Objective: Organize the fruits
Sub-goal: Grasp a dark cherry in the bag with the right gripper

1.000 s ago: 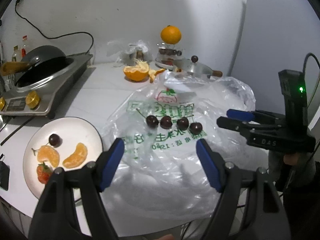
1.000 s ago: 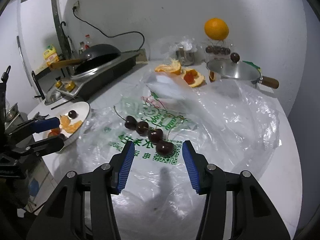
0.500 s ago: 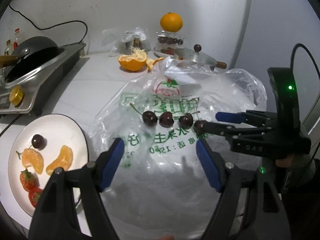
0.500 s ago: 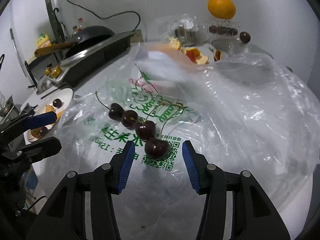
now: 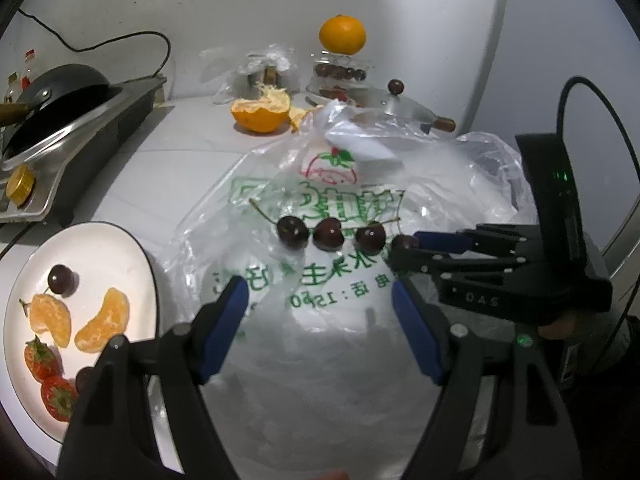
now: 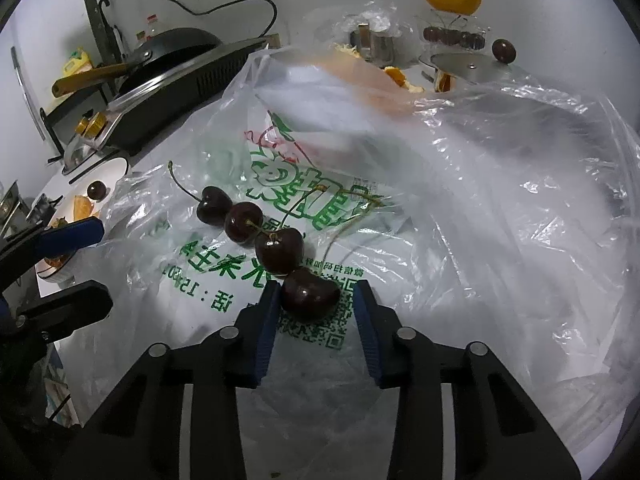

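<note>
Fourth cherry (image 5: 404, 242) half hidden behind right gripper (image 5: 394, 254); plate (image 5: 140, 256) edge-cropped.

Black two-finger left gripper (image 5: 320, 296) and right gripper (image 6: 314, 306): blue pads, silver screws. Right unit marked "DAS", green LEDs, black cable looped overhead.

Home kitchen: wok (image 5: 60, 88) on stove (image 5: 80, 136).

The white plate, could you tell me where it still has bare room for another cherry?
The white plate is bare across its upper right, above the orange segments and right of the lone cherry. Its lower left is crowded with strawberries. The right gripper brackets the nearest cherry.
</note>
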The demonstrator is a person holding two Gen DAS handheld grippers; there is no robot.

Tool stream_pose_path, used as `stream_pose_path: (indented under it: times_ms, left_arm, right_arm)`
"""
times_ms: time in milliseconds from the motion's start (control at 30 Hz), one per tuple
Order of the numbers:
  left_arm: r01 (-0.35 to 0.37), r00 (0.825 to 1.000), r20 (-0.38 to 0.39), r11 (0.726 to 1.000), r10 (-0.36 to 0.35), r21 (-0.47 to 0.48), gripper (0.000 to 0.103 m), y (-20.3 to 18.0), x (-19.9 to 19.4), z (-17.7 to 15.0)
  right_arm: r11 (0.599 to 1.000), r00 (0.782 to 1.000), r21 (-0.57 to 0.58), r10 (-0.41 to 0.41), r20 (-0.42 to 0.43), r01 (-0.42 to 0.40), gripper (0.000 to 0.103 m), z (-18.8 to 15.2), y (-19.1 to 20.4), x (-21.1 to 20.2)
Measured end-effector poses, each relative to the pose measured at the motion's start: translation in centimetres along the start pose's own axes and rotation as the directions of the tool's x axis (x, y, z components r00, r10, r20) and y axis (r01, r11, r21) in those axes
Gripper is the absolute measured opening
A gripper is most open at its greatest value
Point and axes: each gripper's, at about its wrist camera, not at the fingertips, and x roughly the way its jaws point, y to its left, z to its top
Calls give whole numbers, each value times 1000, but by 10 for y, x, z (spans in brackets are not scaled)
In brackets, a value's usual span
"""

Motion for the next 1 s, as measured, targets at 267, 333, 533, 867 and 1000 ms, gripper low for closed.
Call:
stream_pose_path:
  times_ms: [267,333,533,867,1000]
  left_arm:
    - [-2,1000,-6,999,3,34,76,-16,6,4]
    - [-5,1000,-11,999,6,43,76,-20,9,5]
    - [19,1000,-18,995,-18,100,75,-38,17,10]
    - [52,998,-41,986,-46,157,74,-57,42,19]
    - [59,996,-70,982,-47,177,67,-62,54,20]
  right_arm:
    - [1000,999,4,11,49,-11,32,-6,-8,-22]
    - [1000,998,2,10,68,-10,32,-6,-10,-31]
    - [999,991,-31,32,132,-28,32,-11,-13,-57]
    - [994,974,-109,19,227,6,32,-10,-13,-81]
    - [995,971,-98,27,236,-4,32,-10,-19,-80]
